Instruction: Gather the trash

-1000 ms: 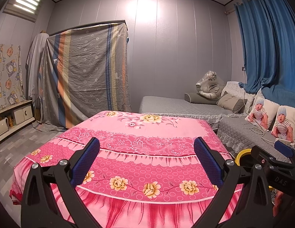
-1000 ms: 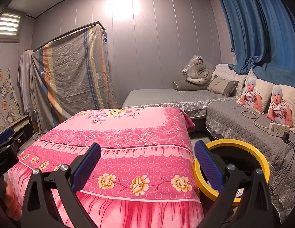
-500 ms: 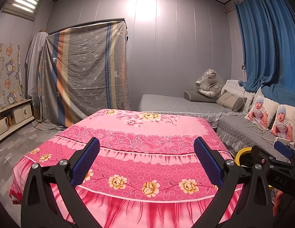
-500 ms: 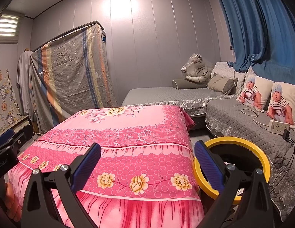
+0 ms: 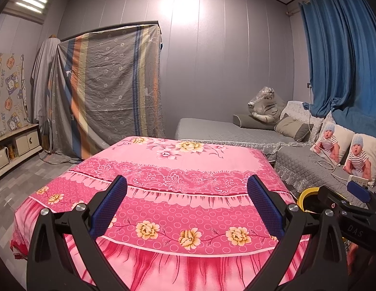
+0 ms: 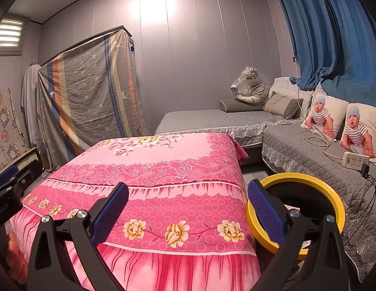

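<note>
Smooth printed pink cloth point(image 5: 178, 169), quilted matt grey sofa cover point(image 6: 297, 150), glossy yellow plastic bin rim point(image 6: 309, 179)

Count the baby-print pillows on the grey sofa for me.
2: the left baby pillow and the right baby pillow lean side by side against the sofa back, under the blue curtain.

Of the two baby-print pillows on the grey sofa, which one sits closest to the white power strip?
The right-hand baby pillow; the power strip lies just below it.

The letters "DAS" stand in pale print on the black body of the right tongs point(image 5: 357, 195), at four o'clock in the left wrist view. Lettering on the left tongs point(image 6: 3, 194), at nine o'clock in the right wrist view, is cut off and unreadable.
</note>
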Motion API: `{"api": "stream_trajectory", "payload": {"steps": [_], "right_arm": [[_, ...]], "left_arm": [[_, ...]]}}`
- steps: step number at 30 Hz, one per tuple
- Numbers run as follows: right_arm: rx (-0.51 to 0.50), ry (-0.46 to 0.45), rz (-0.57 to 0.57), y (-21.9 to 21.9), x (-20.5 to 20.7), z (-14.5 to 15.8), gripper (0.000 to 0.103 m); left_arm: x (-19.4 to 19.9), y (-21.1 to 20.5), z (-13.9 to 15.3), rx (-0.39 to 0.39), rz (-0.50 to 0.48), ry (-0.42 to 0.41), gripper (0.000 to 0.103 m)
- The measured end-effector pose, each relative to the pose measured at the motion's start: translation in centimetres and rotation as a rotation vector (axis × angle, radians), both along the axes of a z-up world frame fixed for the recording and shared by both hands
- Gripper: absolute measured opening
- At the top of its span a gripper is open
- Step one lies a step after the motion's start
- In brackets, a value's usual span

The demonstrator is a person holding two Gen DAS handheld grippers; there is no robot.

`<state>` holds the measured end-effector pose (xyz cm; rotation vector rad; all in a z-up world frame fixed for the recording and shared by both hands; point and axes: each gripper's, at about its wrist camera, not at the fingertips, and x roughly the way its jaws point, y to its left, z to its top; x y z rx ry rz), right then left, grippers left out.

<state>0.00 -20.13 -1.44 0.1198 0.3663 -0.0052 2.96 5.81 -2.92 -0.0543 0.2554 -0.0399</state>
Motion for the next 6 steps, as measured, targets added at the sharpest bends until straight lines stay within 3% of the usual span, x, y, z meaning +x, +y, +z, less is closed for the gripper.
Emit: {"api": "stream_trajectory", "payload": {"steps": [6], "right_arm": [[0.004, 0.004, -0.003, 0.07, -0.03, -0.37, 0.095]], "left_arm": [[0.13, -0.05, 0.03, 0.000, 0.002, 0.006, 0.095]]}}
